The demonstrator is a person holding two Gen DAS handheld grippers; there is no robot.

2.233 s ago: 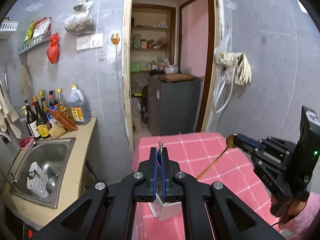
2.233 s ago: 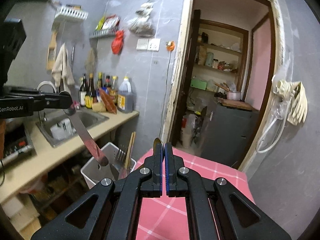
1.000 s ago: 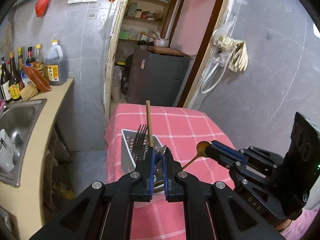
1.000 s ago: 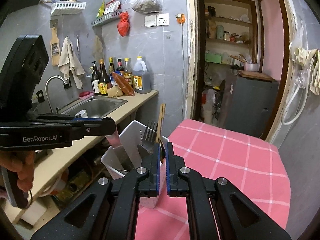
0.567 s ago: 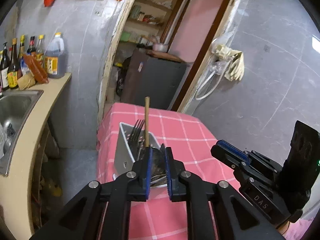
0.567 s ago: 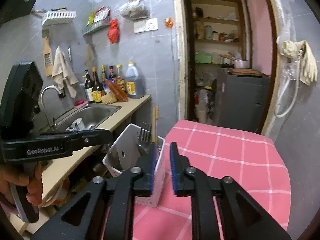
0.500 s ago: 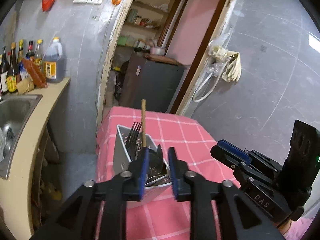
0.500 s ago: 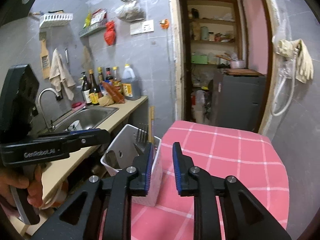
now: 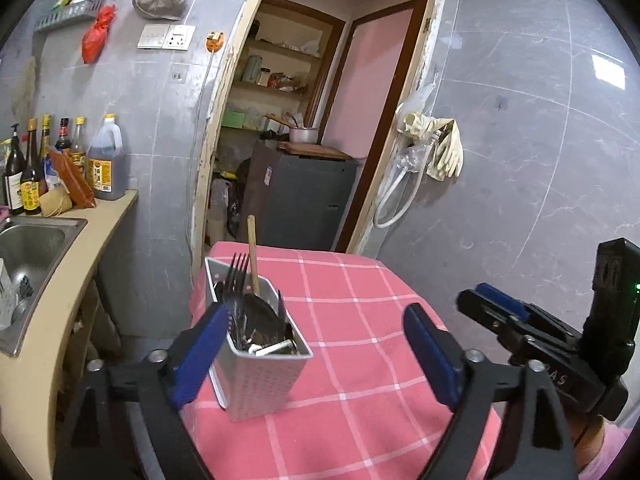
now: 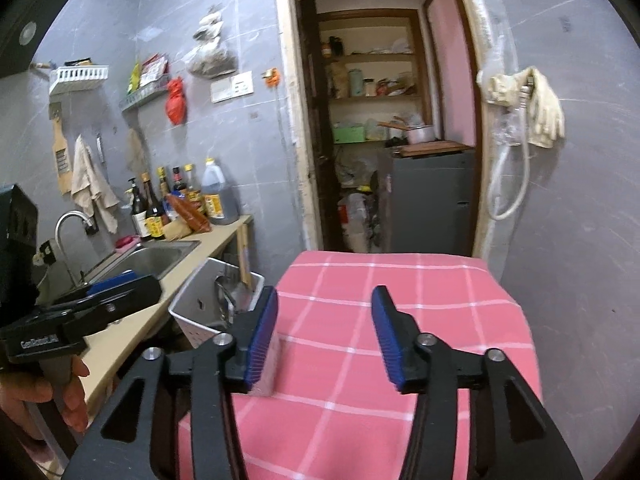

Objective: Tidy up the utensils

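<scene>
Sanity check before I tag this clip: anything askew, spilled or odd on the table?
One thing: the caddy sits at the left edge of the pink-checked table, near the drop toward the counter, so a nudge might tip it. Fork and wooden handle stand upright inside. Nothing spilled.

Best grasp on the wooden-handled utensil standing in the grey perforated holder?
Pinch the bare wooden handle near its top, coming from above. It stands nearly upright, clear of the grey perforated holder; lower down, the black fork crowds it.

Even, soft indoor light; glare patch on the grey wall [image 9: 608, 70]; strong fisheye bending, dark vignetted corners.
</scene>
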